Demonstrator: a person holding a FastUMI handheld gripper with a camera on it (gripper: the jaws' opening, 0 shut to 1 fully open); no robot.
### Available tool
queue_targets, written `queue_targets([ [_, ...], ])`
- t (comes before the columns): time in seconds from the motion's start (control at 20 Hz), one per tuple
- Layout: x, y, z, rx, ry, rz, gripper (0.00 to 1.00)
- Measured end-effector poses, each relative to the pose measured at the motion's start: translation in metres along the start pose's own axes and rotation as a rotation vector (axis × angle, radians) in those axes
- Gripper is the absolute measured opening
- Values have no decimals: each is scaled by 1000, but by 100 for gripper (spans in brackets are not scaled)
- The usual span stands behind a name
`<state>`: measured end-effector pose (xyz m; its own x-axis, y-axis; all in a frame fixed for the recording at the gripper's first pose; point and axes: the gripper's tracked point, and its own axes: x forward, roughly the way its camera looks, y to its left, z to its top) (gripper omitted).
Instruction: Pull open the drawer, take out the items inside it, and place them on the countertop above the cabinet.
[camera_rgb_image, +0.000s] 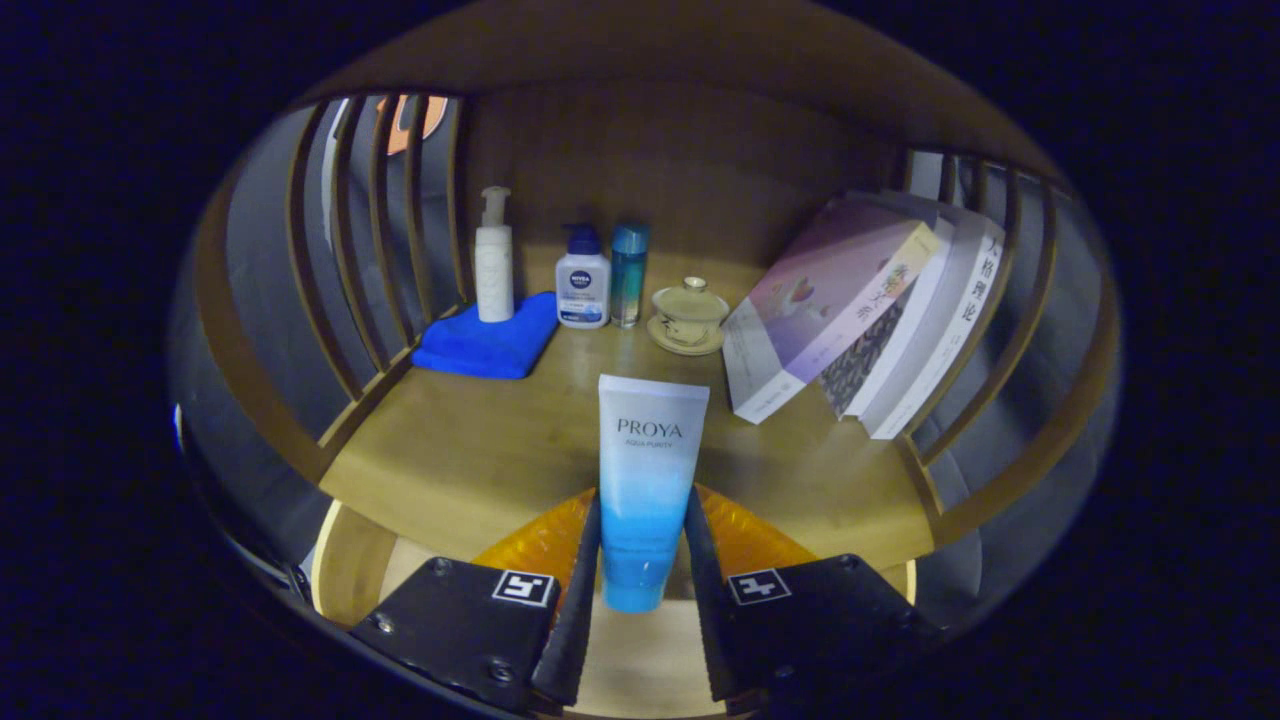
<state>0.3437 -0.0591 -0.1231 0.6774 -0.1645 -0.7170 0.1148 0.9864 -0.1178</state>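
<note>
A blue-and-white squeeze tube (647, 480) stands upright between my fingers, cap end down, with my gripper (642, 560) shut on its lower part. The tube is held at the front edge of the wooden countertop (470, 450), just above it; whether it touches the wood I cannot tell. Beyond it the countertop runs back to a wooden rear wall. The drawer is hidden from me.
At the back stand a white pump bottle (493, 262) on a folded blue cloth (490, 340), a small white bottle with a blue cap (582, 285), a teal bottle (628, 270) and a lidded tea bowl (688, 315). Books (860, 310) lean at the right. Slatted wooden sides (370, 230) flank the shelf.
</note>
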Motion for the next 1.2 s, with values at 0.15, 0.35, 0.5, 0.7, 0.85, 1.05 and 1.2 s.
queue_targets([
  [0.15, 17, -5, 7, -37, -8, -24, 50],
  [0.35, 33, -4, 9, -73, -9, -45, 50],
  [0.5, 41, -4, 8, -88, -5, -63, 50],
  [0.7, 54, -1, -3, -78, 34, -63, 50],
  [0.85, 59, -4, -2, -68, 33, -69, 54],
  [1.05, 46, -6, -6, -51, 48, -69, 57],
  [1.2, 26, -2, -12, 9, 55, -30, 58],
])
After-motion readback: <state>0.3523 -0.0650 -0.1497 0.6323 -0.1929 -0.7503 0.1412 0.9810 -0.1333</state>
